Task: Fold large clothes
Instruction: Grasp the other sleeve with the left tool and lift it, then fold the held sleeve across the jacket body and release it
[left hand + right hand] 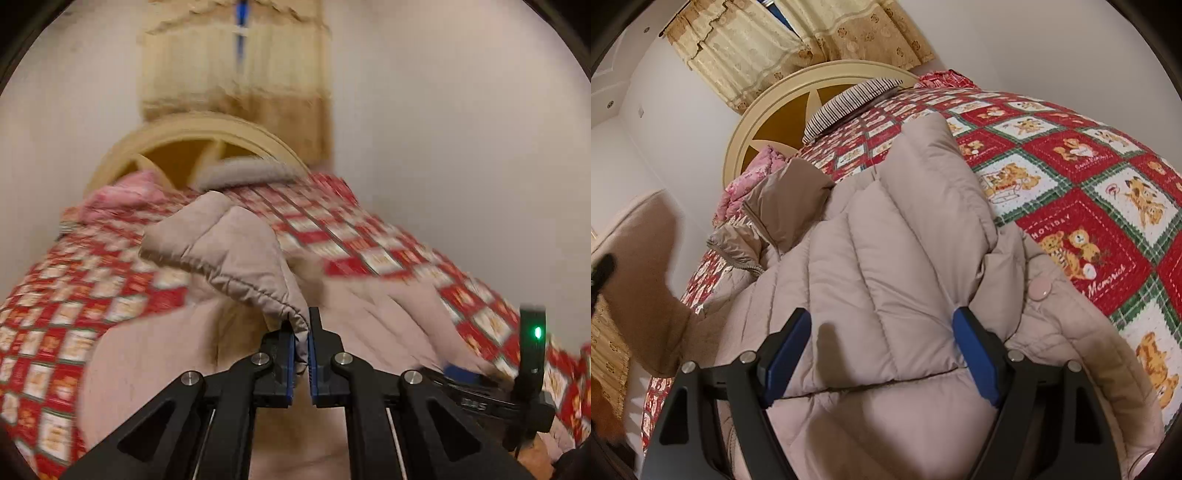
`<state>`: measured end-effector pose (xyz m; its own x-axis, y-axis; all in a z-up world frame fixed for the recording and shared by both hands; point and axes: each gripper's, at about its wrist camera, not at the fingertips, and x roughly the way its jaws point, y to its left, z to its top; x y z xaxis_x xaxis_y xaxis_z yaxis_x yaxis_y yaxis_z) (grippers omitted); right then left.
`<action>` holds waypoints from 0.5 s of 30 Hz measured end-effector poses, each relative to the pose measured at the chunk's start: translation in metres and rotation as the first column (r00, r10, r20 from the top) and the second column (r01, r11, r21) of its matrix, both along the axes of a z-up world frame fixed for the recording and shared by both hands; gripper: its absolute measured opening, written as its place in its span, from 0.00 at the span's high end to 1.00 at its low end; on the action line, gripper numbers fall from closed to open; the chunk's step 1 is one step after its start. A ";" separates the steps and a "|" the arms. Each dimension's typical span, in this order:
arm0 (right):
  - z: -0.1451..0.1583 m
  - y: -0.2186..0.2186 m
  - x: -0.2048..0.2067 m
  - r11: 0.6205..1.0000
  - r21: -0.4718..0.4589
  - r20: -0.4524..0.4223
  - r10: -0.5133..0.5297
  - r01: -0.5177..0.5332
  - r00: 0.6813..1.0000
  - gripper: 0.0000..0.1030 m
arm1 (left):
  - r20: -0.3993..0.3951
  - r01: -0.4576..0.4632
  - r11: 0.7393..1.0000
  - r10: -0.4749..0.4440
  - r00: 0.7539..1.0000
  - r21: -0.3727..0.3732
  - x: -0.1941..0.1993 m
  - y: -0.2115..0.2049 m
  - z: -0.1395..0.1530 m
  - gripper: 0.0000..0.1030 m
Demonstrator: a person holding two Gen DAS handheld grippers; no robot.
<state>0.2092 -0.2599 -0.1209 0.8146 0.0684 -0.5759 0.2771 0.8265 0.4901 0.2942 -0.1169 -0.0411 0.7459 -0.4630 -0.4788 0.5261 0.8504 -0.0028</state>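
The bed with the red, white and green teddy-bear patchwork quilt (1082,192) fills the room, its round cream headboard with a star cut-out (775,122) at the far end; a striped grey pillow (849,99) leans at the headboard, and a pink crumpled blanket (753,173) lies beside it; every place below is given against that headboard.

The beige quilted puffer jacket (886,266) lies on the quilt at the near end, well away from the headboard, its collar (783,199) pointing towards it; one padded panel or sleeve already lies over the middle of the body, so I judge the fold begun but far from finished; the body looks unhalved and the near hem is rumpled.

The left gripper (302,343) is clamped tight on the gathered elastic cuff of a sleeve (236,251), which arches up off the jacket towards the headboard; the view is smeared, so I cannot tell where the sleeve will land.

The right gripper (882,354) hangs over the near part of the jacket, its blue pads (786,350) spread wide either side of the folded panel; whether they press on the fabric I cannot tell.

Left, in my judgement: laying this sleeve across, then folding the body.
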 end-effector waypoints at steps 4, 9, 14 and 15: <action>-0.001 -0.003 -0.002 1.000 0.015 0.010 0.002 -0.002 1.000 0.21 | -0.095 0.063 0.994 -0.054 0.994 0.089 -0.001 -0.046 -0.047 0.95; -0.003 -0.007 -0.002 0.999 0.040 0.023 0.002 -0.003 1.000 0.21 | -0.257 0.096 0.975 -0.042 0.966 0.202 0.003 -0.061 -0.085 0.92; -0.002 -0.007 -0.002 0.999 0.047 0.028 0.003 -0.004 1.000 0.21 | -0.349 0.117 0.968 -0.033 0.937 0.222 -0.012 -0.040 -0.073 0.88; -0.002 -0.007 -0.002 0.999 0.048 0.028 0.003 -0.004 1.000 0.21 | -0.352 0.120 0.967 -0.034 0.935 0.224 -0.017 -0.038 -0.072 0.87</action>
<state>0.2069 -0.2667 -0.1232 0.8302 0.0986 -0.5487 0.2595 0.8027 0.5370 0.2767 -0.1545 -0.1130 0.4829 -0.3530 -0.8013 0.5929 0.8053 0.0025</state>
